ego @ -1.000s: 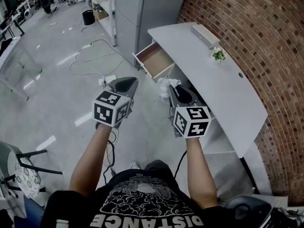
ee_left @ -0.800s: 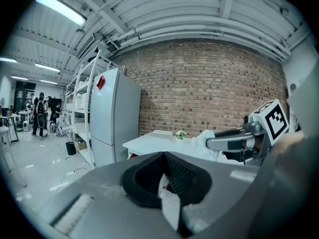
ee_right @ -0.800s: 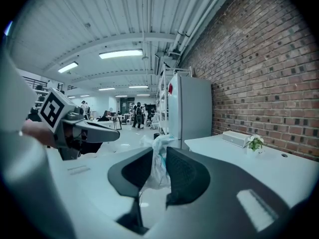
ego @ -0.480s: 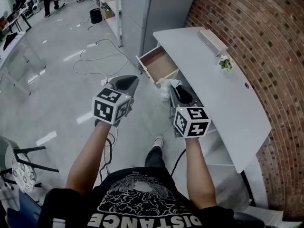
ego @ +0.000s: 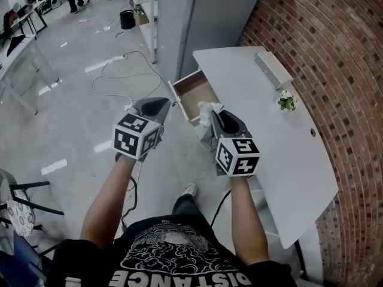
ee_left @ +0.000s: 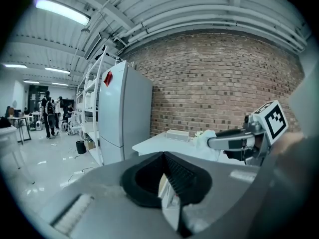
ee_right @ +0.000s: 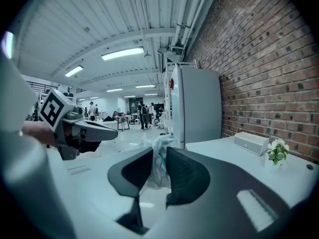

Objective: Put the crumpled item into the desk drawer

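Note:
My right gripper (ego: 210, 117) is shut on the crumpled item (ego: 207, 108), a white wad of thin plastic or paper that sticks up between the black pads (ee_right: 160, 159). It hovers at the near right corner of the open desk drawer (ego: 192, 89), whose wooden inside shows bare. The drawer juts out of the white desk (ego: 281, 142). My left gripper (ego: 153, 106) hangs left of the drawer over the floor, its jaws together with nothing in them. In the left gripper view the right gripper (ee_left: 234, 142) shows at the right.
A white box (ego: 273, 70) and a small potted plant (ego: 288, 101) sit on the desk by the brick wall. A tall grey cabinet (ego: 209, 17) stands behind the drawer. Cables (ego: 119, 70) lie on the floor at the left, and a chair (ego: 18, 202) is at the lower left.
The person has stepped toward the desk, so the drawer lies closer under both grippers. The right gripper keeps its hold on the crumpled item; the left stays shut.

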Tool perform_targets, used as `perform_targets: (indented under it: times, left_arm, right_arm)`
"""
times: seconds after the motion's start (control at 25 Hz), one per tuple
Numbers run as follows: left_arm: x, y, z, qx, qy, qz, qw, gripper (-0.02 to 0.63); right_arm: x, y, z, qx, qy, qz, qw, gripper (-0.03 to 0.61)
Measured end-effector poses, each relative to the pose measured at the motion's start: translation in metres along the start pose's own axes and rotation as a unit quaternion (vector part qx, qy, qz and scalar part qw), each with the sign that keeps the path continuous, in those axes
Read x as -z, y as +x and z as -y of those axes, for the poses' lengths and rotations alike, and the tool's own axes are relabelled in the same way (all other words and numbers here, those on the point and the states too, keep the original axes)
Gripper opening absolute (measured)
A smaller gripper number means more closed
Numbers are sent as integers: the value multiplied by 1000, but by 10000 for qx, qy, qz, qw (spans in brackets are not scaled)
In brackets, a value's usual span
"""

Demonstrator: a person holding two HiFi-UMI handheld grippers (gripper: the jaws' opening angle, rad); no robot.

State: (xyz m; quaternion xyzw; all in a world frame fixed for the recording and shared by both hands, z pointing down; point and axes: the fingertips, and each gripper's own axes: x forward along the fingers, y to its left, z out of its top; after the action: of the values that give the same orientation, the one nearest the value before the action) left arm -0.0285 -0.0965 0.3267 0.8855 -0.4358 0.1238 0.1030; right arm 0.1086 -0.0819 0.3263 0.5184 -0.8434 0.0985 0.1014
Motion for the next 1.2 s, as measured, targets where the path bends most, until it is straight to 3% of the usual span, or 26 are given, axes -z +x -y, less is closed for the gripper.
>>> perform_targets:
  times: [0.64,1.2]
  left_arm:
    - [-31,94,-11,-486,-179,-149,9985,0]
    - [-33,129,-19,-820,-251,-294,9959,0]
  right_arm:
    - [-26,66,88,-529,48,-81,9986,78]
    - [-33,97,129,-763,205,-30,9969,78]
